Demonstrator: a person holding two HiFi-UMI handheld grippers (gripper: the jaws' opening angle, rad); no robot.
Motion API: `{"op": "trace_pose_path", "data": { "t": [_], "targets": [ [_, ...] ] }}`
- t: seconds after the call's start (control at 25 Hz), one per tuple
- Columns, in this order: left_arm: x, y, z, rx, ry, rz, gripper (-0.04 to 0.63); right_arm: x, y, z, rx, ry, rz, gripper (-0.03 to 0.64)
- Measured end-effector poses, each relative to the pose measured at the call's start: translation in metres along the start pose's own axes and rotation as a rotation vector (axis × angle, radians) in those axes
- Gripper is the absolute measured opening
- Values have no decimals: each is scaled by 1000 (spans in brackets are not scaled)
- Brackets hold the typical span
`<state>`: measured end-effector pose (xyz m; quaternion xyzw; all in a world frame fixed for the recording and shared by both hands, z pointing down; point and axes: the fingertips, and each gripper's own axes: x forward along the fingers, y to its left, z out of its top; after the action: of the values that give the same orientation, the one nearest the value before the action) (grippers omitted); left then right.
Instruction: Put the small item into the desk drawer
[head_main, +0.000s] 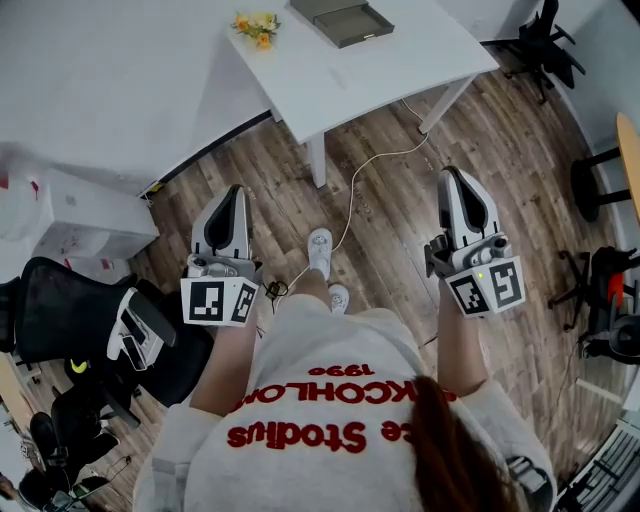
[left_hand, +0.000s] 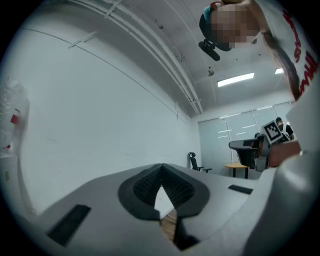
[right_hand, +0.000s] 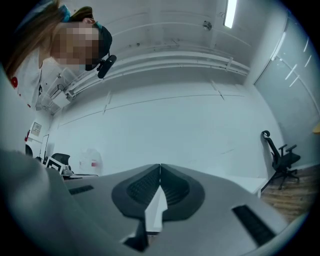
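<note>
A white desk (head_main: 350, 75) stands ahead of me at the top of the head view, with a flat grey box (head_main: 341, 20) and a small bunch of yellow flowers (head_main: 256, 26) on it. No small item or drawer front can be made out. My left gripper (head_main: 233, 192) and right gripper (head_main: 452, 174) are held at waist height over the wooden floor, both pointing toward the desk and well short of it. In the left gripper view the left gripper's (left_hand: 161, 169) jaws meet at the tips with nothing between them. In the right gripper view the right gripper (right_hand: 160, 169) is shut and empty too.
A black office chair (head_main: 60, 320) stands close at my left, with white boxes (head_main: 85, 215) against the wall beyond it. A white cable (head_main: 375, 160) runs across the floor from under the desk. More black chairs (head_main: 545, 40) and a wooden table edge (head_main: 630, 150) are at the right.
</note>
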<state>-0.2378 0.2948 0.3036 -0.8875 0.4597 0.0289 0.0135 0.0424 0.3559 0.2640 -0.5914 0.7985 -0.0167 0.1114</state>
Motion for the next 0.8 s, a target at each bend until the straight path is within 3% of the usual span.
{"op": "trace_pose_path", "data": {
  "t": [0.8],
  "targets": [
    [186, 73, -18, -41, -34, -111, 8, 142, -66, -10, -40, 26, -58, 5]
  ]
}}
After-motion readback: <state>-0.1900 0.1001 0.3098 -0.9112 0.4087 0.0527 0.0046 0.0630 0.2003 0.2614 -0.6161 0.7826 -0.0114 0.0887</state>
